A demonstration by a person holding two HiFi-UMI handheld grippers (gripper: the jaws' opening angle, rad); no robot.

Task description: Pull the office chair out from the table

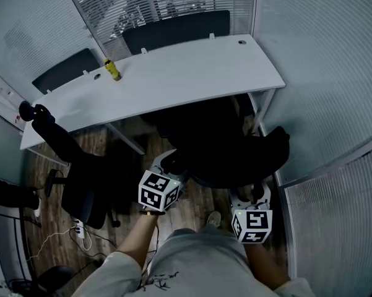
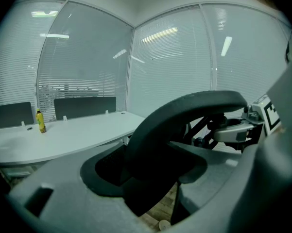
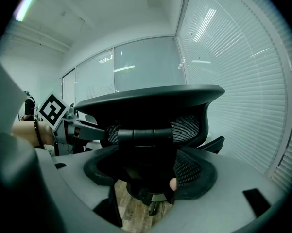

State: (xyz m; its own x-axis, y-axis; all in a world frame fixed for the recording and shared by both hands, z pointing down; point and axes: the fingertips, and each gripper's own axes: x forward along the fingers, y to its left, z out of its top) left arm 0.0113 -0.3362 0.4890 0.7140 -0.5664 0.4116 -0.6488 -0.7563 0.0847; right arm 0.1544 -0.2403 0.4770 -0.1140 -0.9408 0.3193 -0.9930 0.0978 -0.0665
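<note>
Office chair (image 1: 223, 147): black, straight ahead of me. Its seat is part-way under the near edge of the table and its back is turned towards me. Both my tools are on that back.
Left gripper (image 1: 171, 164): in its own view the dark curved rim of the chair's back runs through the gap, and both jaws are pressed onto it. Its marker cube faces up at my head camera.
Right gripper (image 1: 252, 193): its jaws are clamped on the back's right side. I see mesh and a dark bracket just past them, under the broad top piece.
Forearms (image 1: 139, 234): both are bare and reach forward and down from a grey shirt. There is a band at the left wrist, and the left tool is a little further forward than the right.
Shoe (image 1: 214, 218): one pale toe on the floor between the two grippers, just behind the chair.
Floor (image 1: 195, 206): brown wood planks. A white power strip (image 1: 80, 229) with a trailing cable lies at my lower left.
Second chair (image 1: 80, 178): black, to the left of mine and apart from it, also at the table.
In the way: a white table leg (image 1: 263, 113) stands just beside the chair's right side, and the glass wall (image 1: 322, 104) is close on that side.
Table (image 1: 192, 73): white and long, with a curved near edge.
Bottle (image 1: 112, 69): small, yellow and upright, towards the left of the top.
Dark panels (image 1: 176, 30): two, upright along the table's far edge.
Room: a small office, with white slatted blinds behind the glass on the far and right sides.
</note>
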